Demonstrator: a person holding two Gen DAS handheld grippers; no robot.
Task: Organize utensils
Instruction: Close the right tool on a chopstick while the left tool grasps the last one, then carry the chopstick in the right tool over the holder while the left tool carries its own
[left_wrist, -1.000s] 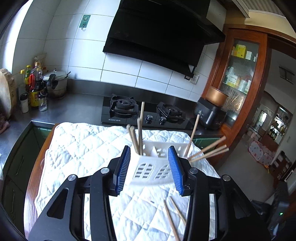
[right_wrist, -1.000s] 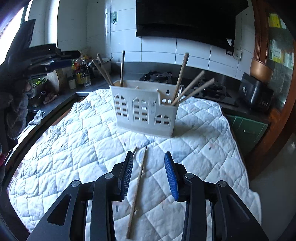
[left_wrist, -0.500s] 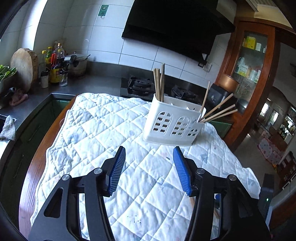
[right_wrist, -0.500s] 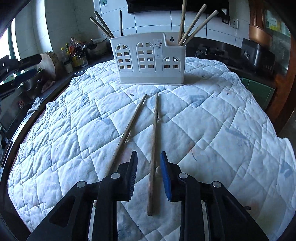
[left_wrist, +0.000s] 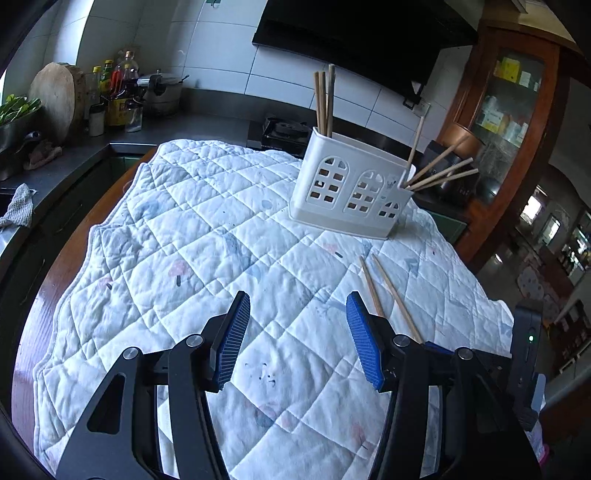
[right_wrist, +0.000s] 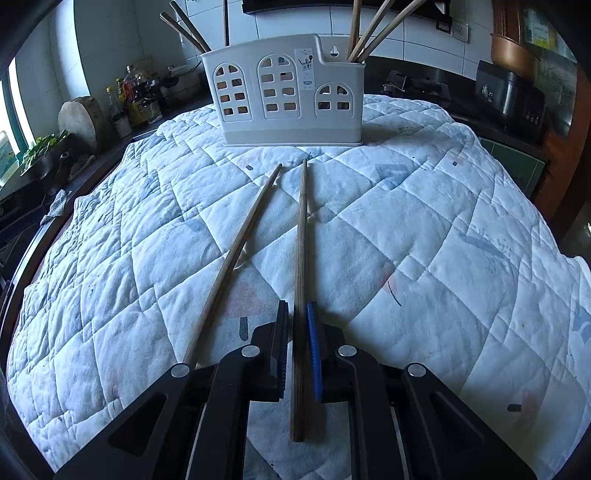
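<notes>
A white utensil holder (right_wrist: 288, 96) (left_wrist: 351, 192) stands on the quilted cloth (right_wrist: 424, 229), with several wooden chopsticks upright in its end compartments. Two more chopsticks lie on the cloth in front of it. My right gripper (right_wrist: 298, 317) is shut on the right-hand chopstick (right_wrist: 301, 236) near its thick end, low over the cloth. The other chopstick (right_wrist: 236, 254) lies free just to its left. In the left wrist view my left gripper (left_wrist: 297, 325) hangs open above bare cloth, and both loose chopsticks (left_wrist: 388, 291) lie just past its right finger.
The cloth covers a round wooden table (left_wrist: 44, 306). A dark counter (left_wrist: 92, 147) at the left holds bottles, a pot and a round chopping block (left_wrist: 55, 99). A gas hob (left_wrist: 280, 129) and a black appliance (right_wrist: 509, 99) sit behind the holder. A wooden cabinet (left_wrist: 509, 99) stands at the right.
My right gripper sank to the cloth and its jaws shut on the right chopstick. My left gripper drew back from the holder, came down and opened wider.
</notes>
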